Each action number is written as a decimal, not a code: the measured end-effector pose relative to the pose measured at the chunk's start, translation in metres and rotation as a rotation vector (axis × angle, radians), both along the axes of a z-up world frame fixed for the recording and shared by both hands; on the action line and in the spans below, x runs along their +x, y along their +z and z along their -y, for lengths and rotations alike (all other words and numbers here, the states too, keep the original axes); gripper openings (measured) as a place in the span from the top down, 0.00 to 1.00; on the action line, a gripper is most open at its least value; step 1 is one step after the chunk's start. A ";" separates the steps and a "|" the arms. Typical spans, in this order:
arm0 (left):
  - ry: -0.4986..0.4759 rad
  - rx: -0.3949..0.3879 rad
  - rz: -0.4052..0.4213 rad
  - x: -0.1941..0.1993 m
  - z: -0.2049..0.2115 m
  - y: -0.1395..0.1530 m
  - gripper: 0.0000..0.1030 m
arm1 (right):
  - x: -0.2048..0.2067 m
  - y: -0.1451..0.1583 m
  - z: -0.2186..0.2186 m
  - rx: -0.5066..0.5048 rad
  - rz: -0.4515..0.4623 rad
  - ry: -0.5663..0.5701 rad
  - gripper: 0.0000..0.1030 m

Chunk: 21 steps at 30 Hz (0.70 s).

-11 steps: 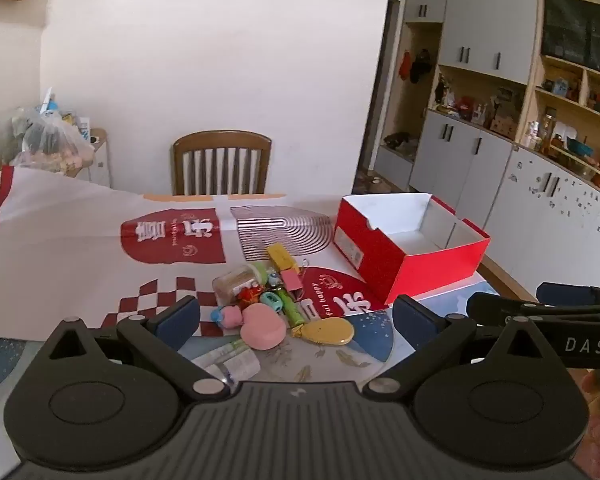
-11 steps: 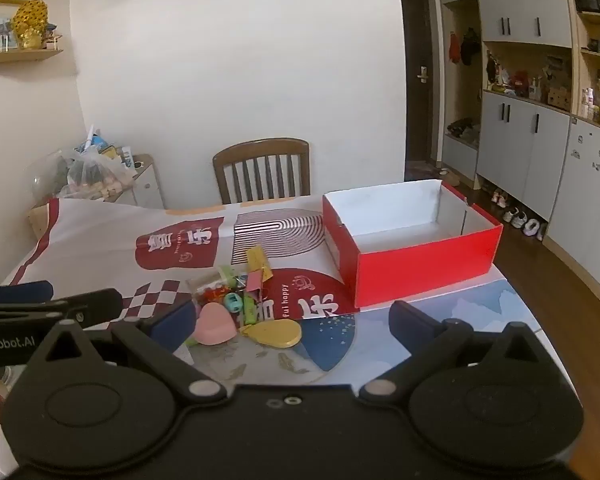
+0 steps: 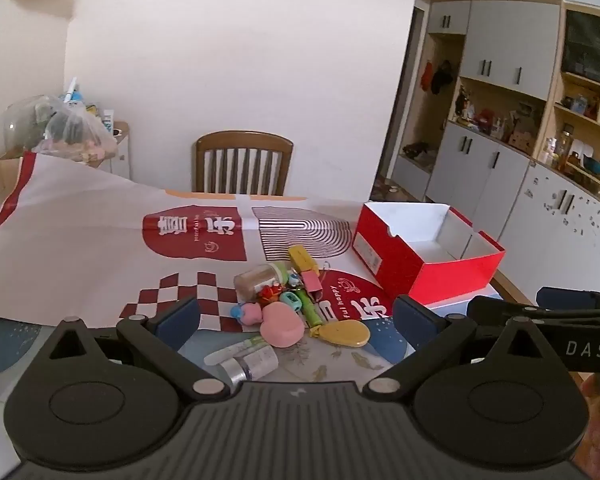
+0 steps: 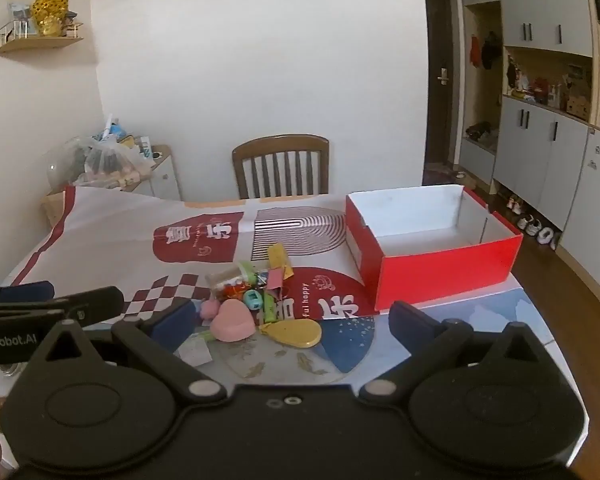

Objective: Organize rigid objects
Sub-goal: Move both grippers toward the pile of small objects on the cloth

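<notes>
Desk (image 3: 466,300) w/ a printed red-and-white cloth (image 3: 80,240) over most of it; a wooden chair (image 3: 244,168) stands at the far side. The red box (image 3: 424,268) sits open-topped on the desk's right part, white inside, nothing visible in it.

Left of the box, approx. mid-desk, lies the pile (image 3: 288,300) of small stuff, partly on the cloth, partly on the bare desk. Biggest bits: a clear jar (image 3: 260,278) on its side w/ a green cap; a pink heart (image 3: 281,324) at the near edge; a yellow oval (image 3: 346,333) just right of the heart, touching it or nearly; a yellow block (image 3: 302,258) at the far end. Near side: a small vial (image 3: 250,364) and a thin tube (image 3: 236,350) lying flat, close to the left gripper. Smaller still: pink clip (image 3: 311,281), teal piece (image 3: 291,300), a pink-blue charm (image 3: 246,313). The rest is too tangled to tell.

Left gripper (image 3: 296,320) hangs over the near desk edge, fingers spread wide, nothing between them; the pile shows in the gap. Right gripper (image 4: 290,320) is beside it, tipped down a bit, also spread wide and holding nothing.
</notes>
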<state>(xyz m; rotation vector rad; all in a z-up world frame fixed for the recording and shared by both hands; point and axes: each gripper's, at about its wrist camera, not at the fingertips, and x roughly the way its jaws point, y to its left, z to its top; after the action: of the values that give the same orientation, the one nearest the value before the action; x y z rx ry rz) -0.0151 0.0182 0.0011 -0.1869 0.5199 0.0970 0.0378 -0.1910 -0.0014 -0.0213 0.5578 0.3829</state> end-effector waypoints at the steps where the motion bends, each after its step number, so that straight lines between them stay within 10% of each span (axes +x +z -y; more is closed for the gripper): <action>1: 0.006 -0.001 0.000 -0.001 -0.001 0.000 0.00 | 0.002 0.004 -0.002 -0.005 -0.004 0.014 0.00; 21: 0.066 0.028 -0.039 0.025 0.011 -0.007 0.00 | 0.029 -0.007 0.006 0.025 0.010 0.111 0.00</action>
<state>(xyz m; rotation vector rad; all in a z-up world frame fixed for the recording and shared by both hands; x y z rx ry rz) 0.0104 0.0072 -0.0062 -0.1751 0.5512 0.1725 0.0665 -0.1968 -0.0079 -0.0299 0.5431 0.4977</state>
